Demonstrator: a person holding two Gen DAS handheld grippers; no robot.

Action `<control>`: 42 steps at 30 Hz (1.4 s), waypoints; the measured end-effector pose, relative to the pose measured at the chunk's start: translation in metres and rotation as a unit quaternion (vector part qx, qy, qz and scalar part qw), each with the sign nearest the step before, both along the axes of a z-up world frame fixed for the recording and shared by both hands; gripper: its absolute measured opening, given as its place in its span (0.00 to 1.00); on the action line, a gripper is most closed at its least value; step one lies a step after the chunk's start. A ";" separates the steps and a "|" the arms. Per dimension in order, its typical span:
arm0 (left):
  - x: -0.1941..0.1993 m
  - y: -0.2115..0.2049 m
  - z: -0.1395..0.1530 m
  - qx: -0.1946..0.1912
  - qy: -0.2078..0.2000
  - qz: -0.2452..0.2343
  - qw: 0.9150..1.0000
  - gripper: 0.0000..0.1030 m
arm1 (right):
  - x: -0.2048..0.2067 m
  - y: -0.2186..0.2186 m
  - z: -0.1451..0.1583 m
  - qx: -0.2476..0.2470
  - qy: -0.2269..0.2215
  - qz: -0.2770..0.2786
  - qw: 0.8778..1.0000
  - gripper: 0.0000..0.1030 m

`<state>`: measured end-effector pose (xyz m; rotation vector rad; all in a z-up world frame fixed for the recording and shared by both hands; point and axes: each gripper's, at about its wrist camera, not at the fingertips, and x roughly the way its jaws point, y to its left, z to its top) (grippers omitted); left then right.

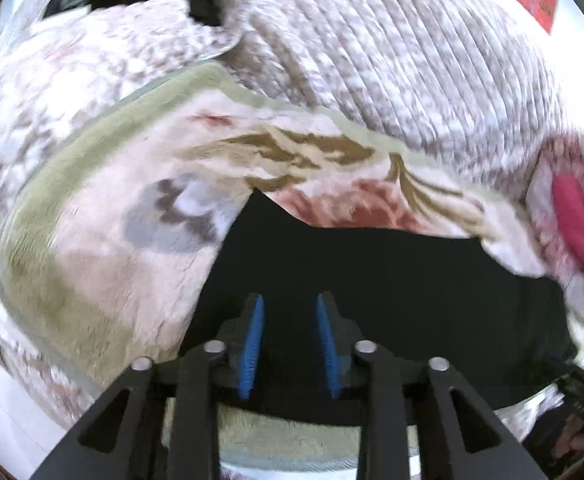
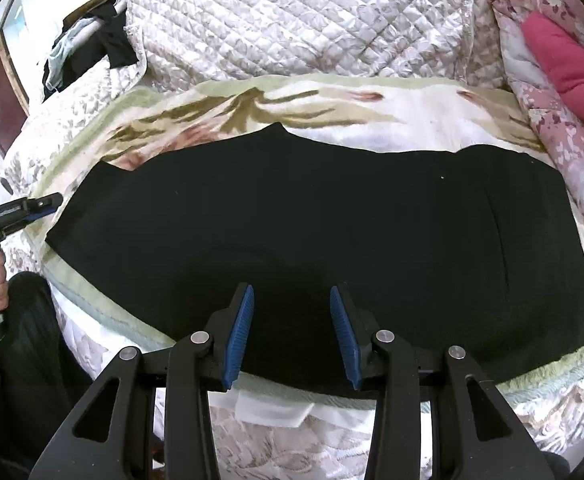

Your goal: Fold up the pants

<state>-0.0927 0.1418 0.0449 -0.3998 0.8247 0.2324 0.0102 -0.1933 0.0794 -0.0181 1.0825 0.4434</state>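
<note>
Black pants (image 2: 312, 224) lie flat, folded lengthwise, across a floral blanket (image 2: 412, 128) on a bed. My right gripper (image 2: 292, 292) is open and empty, just above the pants' near edge at their middle. My left gripper (image 1: 287, 300) is open and empty over the left end of the pants (image 1: 372, 264). It also shows in the right wrist view (image 2: 47, 204) at the far left, beside the pants' left end, held by a hand.
A quilted bedspread (image 2: 292, 20) covers the bed behind the blanket. A pink pillow (image 2: 572, 72) and flowered bedding lie at the right. Dark clothes (image 2: 91, 48) hang at the back left. The bed's front edge is just below the pants.
</note>
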 end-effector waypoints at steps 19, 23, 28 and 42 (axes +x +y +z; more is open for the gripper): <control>0.009 0.041 -0.030 -0.064 0.047 0.004 0.997 0.51 | -0.001 -0.001 -0.004 0.008 0.011 -0.004 1.000 0.39; 0.015 0.034 -0.033 -0.043 0.066 -0.005 0.997 0.51 | 0.000 -0.002 -0.005 0.009 0.013 -0.004 1.000 0.39; 0.027 0.040 -0.036 -0.030 0.075 0.004 0.997 0.52 | 0.000 -0.003 -0.004 0.010 0.012 -0.006 1.000 0.39; 0.044 0.026 -0.043 -0.013 0.106 -0.032 0.994 0.53 | -0.001 0.000 -0.003 0.018 0.009 -0.005 1.000 0.39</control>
